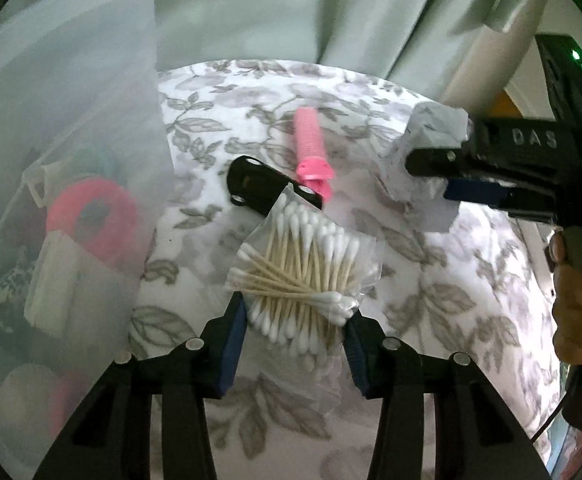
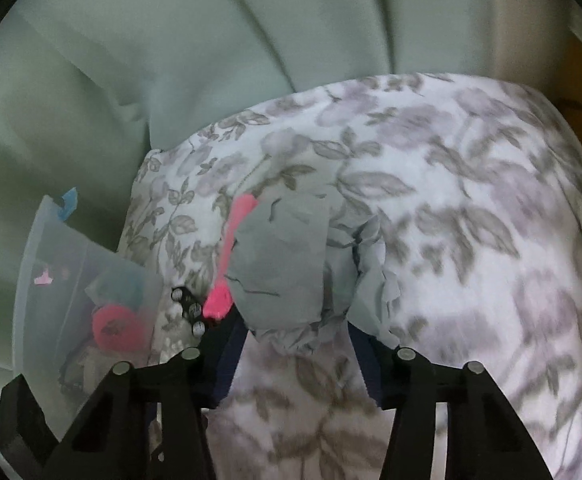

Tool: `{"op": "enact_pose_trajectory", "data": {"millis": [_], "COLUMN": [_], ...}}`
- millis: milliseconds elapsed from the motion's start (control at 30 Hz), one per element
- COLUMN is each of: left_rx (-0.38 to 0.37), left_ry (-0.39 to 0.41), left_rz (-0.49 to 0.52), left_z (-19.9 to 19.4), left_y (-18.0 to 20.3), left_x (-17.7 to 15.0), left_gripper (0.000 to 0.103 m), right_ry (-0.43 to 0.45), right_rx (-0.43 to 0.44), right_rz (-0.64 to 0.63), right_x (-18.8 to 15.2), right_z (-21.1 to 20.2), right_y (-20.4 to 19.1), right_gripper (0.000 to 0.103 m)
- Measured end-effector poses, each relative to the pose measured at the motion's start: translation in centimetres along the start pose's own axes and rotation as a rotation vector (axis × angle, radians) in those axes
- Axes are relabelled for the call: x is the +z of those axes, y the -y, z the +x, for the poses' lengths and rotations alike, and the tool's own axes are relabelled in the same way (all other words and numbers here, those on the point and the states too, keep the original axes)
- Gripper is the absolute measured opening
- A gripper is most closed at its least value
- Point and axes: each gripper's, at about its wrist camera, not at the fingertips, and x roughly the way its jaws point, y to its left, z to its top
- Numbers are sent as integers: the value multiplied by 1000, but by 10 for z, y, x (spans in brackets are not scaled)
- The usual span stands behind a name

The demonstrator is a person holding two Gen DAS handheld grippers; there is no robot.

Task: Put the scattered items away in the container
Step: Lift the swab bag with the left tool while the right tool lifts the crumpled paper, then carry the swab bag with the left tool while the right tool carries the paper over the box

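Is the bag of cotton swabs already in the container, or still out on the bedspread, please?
Still out. The bag of cotton swabs sits between the left gripper fingers over the floral bedspread, beside the container.

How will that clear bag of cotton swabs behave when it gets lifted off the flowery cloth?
The bag of cotton swabs looks light, so it should lift easily. Its thin clear plastic is crinkled, so it will probably sag and bunch between the left gripper fingers. The swabs lie loose and crossed inside, so they may shift around.
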Motion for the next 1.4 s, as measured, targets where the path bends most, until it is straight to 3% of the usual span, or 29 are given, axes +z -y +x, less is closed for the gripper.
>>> {"op": "enact_pose_trajectory", "data": {"millis": [300, 567, 700, 967, 1100, 1400], "left_rx": [-20, -1, 13, 14, 19, 21], "left_ry": [4, -39, -65, -76, -117, -135], "left_rz": [60, 72, 90, 139, 162, 115], "left_z": [-24, -16, -15, -6, 14, 35], "left_y": [18, 21, 20, 24, 25, 16], "left_x": [-13, -18, -18, -13, -9, -1], "left_gripper": [47, 50, 67, 72, 72, 73], "right_ry": [36, -22, -28, -35, -35, -41], "right_rx": [8, -39, -49, -54, -59, -76], "right_rz": [61, 98, 120, 114, 112, 116], "right_x": [-44, -75, -74, -66, -61, -49], "right_z": [-49, -59, -54, -39, -31, -12], "right_y": [21, 43, 50, 52, 51, 49], "right_gripper": [52, 52, 58, 70, 78, 81]}}
